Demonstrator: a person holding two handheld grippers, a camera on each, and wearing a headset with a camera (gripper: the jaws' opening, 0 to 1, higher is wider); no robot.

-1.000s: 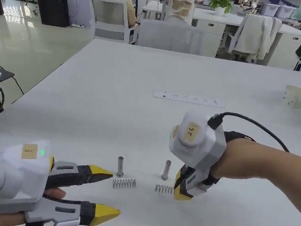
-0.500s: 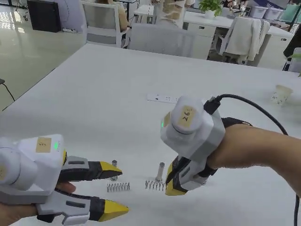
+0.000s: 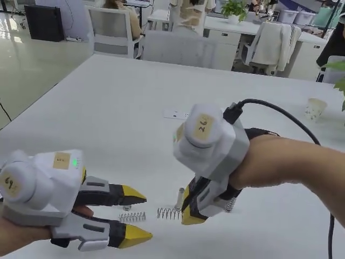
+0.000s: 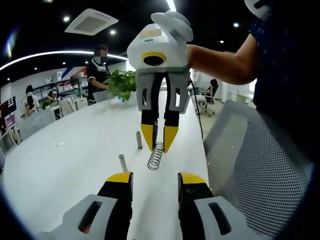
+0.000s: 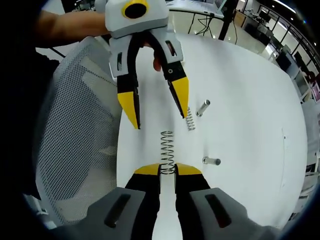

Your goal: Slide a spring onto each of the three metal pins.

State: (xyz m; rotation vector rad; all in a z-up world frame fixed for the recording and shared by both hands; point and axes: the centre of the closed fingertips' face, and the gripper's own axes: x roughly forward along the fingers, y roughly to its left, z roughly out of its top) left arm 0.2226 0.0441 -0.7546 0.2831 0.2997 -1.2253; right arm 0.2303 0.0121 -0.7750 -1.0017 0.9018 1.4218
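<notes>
Here we hold one end of a spring (image 5: 167, 147) in the closed right gripper (image 5: 167, 170) near the surface's (image 3: 108, 108) near edge, leaving its far end free, we judge, for the upright pin (image 3: 179, 197) just beside it, while the left gripper (image 3: 144, 217) hangs wide open.

Spring (image 4: 155, 156) between right tongs (image 4: 158, 146), a near pin (image 4: 121, 162) and far pin (image 4: 139, 140) alongside
</notes>
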